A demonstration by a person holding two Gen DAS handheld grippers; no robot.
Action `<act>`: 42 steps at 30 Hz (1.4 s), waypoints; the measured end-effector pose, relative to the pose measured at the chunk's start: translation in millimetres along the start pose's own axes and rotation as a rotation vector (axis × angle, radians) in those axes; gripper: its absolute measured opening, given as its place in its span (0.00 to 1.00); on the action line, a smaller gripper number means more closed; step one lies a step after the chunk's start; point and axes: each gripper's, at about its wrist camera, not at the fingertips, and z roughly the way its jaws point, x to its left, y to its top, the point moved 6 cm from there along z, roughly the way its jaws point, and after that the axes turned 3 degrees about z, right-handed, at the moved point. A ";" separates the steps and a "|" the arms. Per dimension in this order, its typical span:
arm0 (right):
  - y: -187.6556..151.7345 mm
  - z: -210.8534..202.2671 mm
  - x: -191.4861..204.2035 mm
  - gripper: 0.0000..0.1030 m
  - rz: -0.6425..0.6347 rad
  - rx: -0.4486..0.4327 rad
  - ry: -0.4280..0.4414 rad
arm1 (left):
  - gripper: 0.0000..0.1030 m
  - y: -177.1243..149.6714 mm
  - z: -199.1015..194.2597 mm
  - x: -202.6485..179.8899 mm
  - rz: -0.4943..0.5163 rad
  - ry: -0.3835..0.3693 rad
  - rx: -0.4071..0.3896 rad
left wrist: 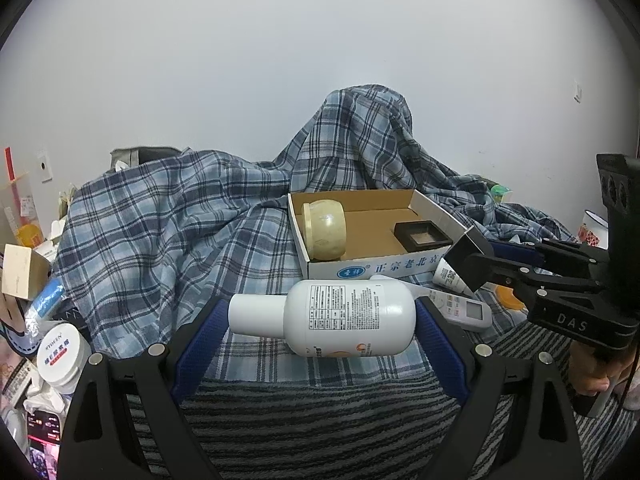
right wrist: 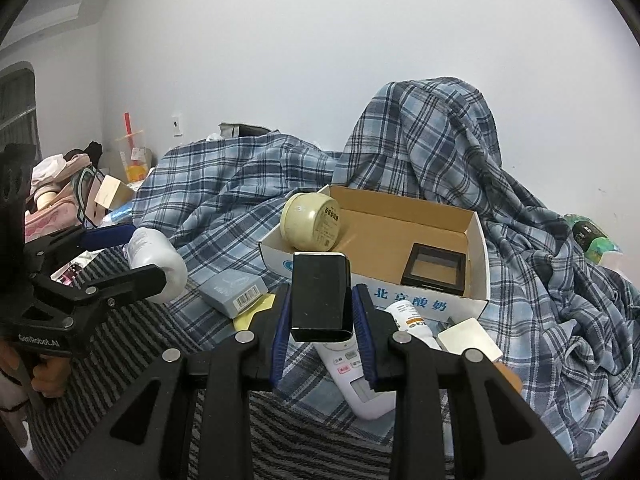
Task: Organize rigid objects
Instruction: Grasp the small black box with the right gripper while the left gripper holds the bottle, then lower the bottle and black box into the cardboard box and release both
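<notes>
The right gripper [right wrist: 322,320] is closed on a glossy black rectangular box [right wrist: 320,294], which stands upright between its blue pads and rises above the fingertips. Just beyond the jaws lies an open cardboard tray box with white printed walls [right wrist: 478,240]. Inside it, to the far left of the jaws, a cream round jar [right wrist: 310,222] lies on its side, and to the right a small dark square frame box [right wrist: 434,268] lies flat. Under the jaws a white remote control [right wrist: 352,376] lies on the blue checked cloth [right wrist: 224,200]. Just right of the fingertips there is a white tube with an orange mark [right wrist: 410,318] and a flat white card [right wrist: 470,338]; to the left a grey box with a barcode [right wrist: 234,292].

The left gripper [left wrist: 320,316] holds a white plastic bottle with a printed label [left wrist: 340,314] lying crosswise between its wide blue pads, the cap toward the left pad and the base against the right pad. Straight beyond it is the same tray box [left wrist: 360,268]. To the far left of these jaws stands a white round jar with a label [left wrist: 62,354], near other clutter which I cannot tell clearly.
</notes>
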 end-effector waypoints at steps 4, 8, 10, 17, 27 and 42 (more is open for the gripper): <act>6.6 -7.7 -2.7 0.28 0.003 -0.040 -0.019 | 0.91 7.7 -14.5 -0.2 0.018 0.062 -0.060; 17.6 -21.7 -1.5 0.28 -0.023 -0.097 -0.057 | 0.91 16.2 -26.6 -0.3 0.023 0.087 -0.091; 24.5 -30.7 -1.1 0.28 -0.027 -0.125 -0.067 | 0.91 22.8 -31.3 -3.3 0.028 0.081 -0.099; 59.3 -54.7 -11.7 0.28 -0.002 -0.211 -0.133 | 0.91 69.6 -38.7 -27.6 0.072 0.043 -0.146; 131.1 -93.4 -43.3 0.28 0.045 -0.353 -0.281 | 0.91 152.2 -52.4 -49.3 0.084 0.044 -0.302; 171.3 -39.9 -88.7 0.28 0.162 -0.375 -0.328 | 0.91 207.7 18.2 -43.2 0.027 0.000 -0.290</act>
